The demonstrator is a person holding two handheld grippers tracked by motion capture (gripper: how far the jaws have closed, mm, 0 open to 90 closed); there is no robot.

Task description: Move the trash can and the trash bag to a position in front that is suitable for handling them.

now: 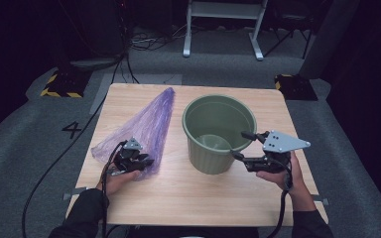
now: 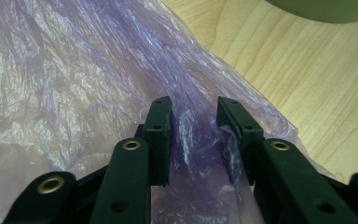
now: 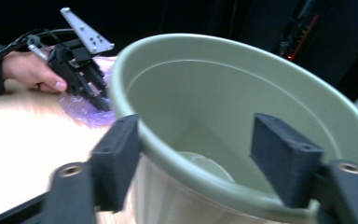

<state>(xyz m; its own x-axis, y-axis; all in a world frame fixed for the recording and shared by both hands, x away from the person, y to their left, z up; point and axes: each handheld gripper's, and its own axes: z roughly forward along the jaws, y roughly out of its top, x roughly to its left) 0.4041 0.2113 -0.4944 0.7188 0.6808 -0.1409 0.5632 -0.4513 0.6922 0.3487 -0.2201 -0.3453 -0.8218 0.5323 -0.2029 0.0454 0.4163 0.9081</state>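
Purple crinkled plastic bag (image 1: 144,130) lies flat on the wooden counter (image 1: 198,193), just left of a green bucket (image 1: 218,131) standing upright. The left gripper (image 1: 138,159) sits on the bag's near end; in the left gripper view its jaws straddle a raised fold of film (image 2: 193,140), not yet pinching it. The right gripper (image 1: 244,146) hovers at the bucket's near right rim; in the right gripper view one jaw is outside and one inside the wall (image 3: 214,186), spread apart, gripping nothing.
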